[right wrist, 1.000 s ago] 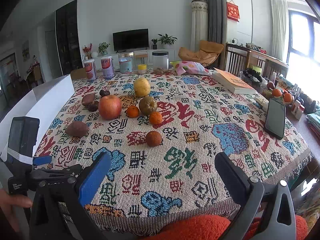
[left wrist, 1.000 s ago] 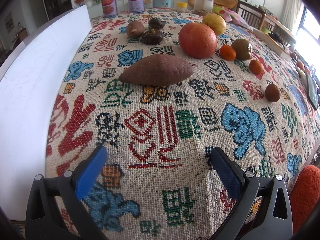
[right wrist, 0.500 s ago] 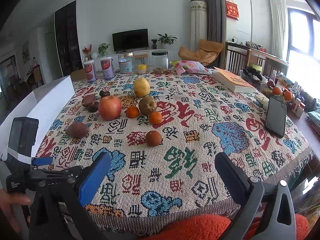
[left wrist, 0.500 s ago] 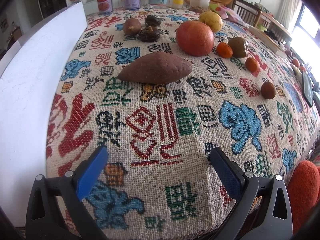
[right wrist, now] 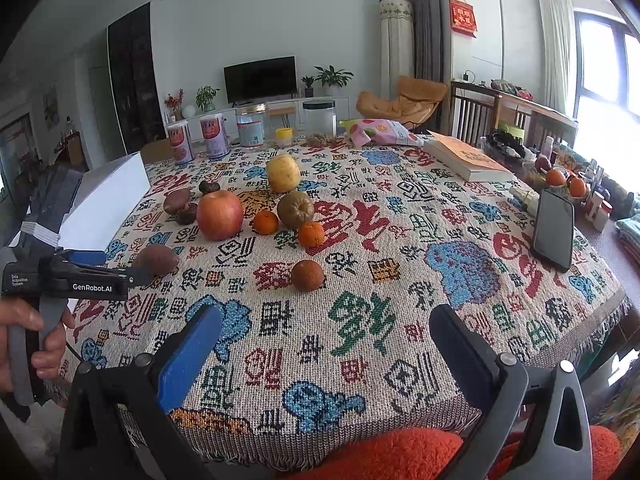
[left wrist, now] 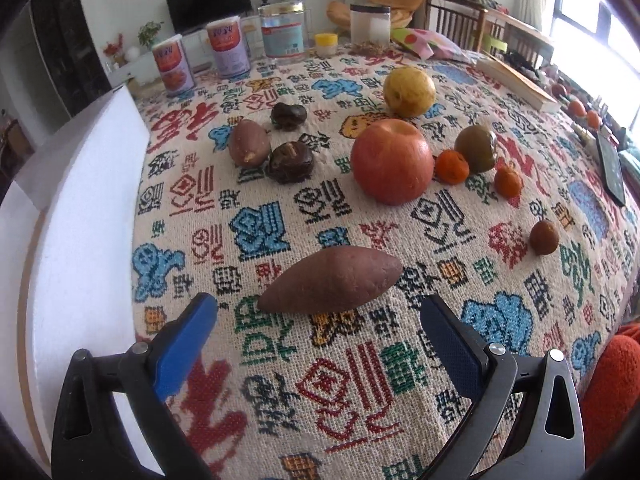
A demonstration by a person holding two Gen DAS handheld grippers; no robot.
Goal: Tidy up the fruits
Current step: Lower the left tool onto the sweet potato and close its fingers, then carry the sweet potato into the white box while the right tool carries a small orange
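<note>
A brown sweet potato [left wrist: 332,281] lies on the patterned tablecloth [left wrist: 360,380], just ahead of my open left gripper [left wrist: 318,316], whose jaws stand either side of it without touching. Behind it sit a red apple [left wrist: 392,160], a yellow fruit [left wrist: 409,91], a green-brown fruit [left wrist: 476,148], two small oranges [left wrist: 451,165], a small brown fruit [left wrist: 544,237], a smaller sweet potato [left wrist: 249,148] and two dark lumps [left wrist: 291,162]. My right gripper [right wrist: 326,344] stands open above the near table edge, empty. In its view the left gripper [right wrist: 116,276] reaches the sweet potato [right wrist: 159,259].
A white foam board [left wrist: 80,220] lines the table's left side. Tins and jars [left wrist: 224,52] stand along the far edge. A book [right wrist: 466,158] and a phone [right wrist: 554,229] lie at the right. An orange-red cushion [right wrist: 400,456] is below the near edge.
My left gripper has moved forward over the table, so the sweet potato now sits right at its fingertips. The right gripper has barely moved.
</note>
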